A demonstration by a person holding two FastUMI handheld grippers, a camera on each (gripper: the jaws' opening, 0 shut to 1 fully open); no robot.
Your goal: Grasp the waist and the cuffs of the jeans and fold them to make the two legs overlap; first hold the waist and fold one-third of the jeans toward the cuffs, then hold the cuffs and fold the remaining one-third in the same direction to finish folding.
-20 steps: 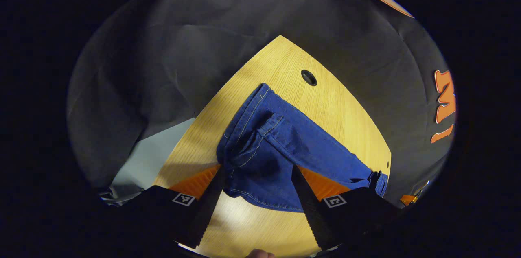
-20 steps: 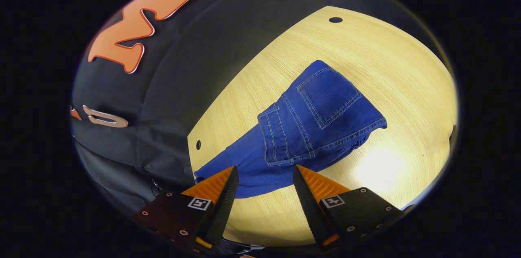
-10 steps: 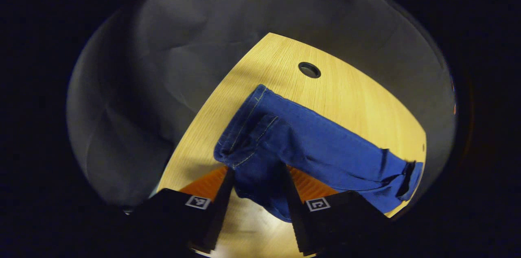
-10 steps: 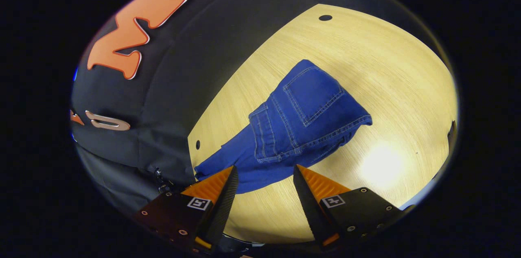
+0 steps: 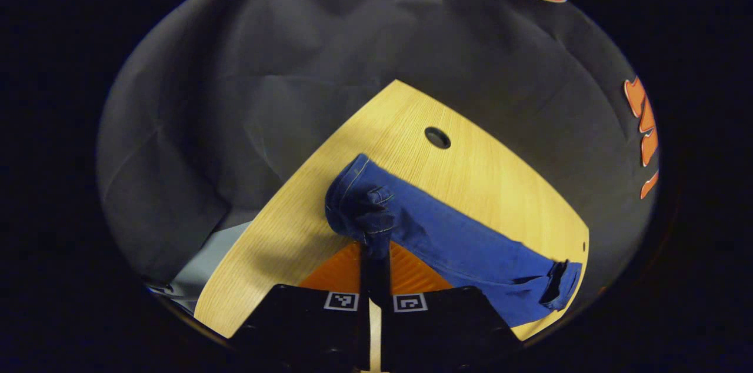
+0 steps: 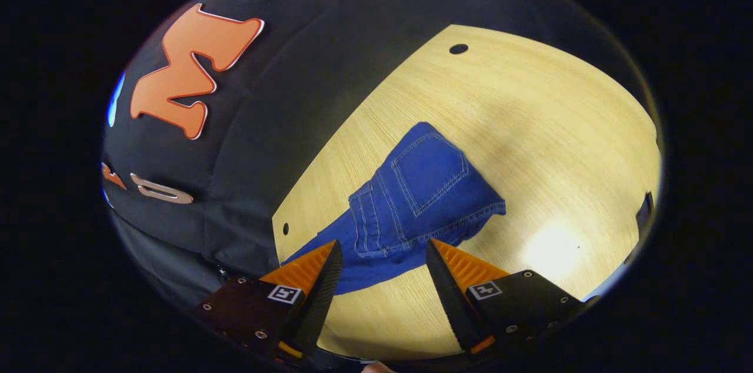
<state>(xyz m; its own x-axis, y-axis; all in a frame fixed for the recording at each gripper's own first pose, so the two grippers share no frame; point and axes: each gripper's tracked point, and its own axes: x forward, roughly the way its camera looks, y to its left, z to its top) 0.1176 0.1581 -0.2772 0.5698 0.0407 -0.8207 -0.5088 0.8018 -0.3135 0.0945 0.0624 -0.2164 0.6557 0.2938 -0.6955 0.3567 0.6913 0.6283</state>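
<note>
Left gripper view: left gripper (image 5: 375, 255) clamped on jeans (image 5: 447, 237) waist edge, near the surface (image 5: 494, 179) corner. Right gripper (image 6: 379, 270) hovers spread, empty; bare surface lies right.

A pale wood-grain worktop (image 6: 529, 126) carries a pair of blue jeans (image 6: 420, 196), lying partly folded with a back pocket facing up. A round hole (image 6: 458, 49) is cut in the worktop well beyond the jeans, towards its far corner, and a smaller hole (image 6: 285, 227) sits at the worktop's edge just beside the jeans' trailing leg. In the left gripper view the jeans (image 5: 447, 237) stretch across the worktop (image 5: 500, 185) with the round hole (image 5: 437, 137) near their bunched end.
</note>
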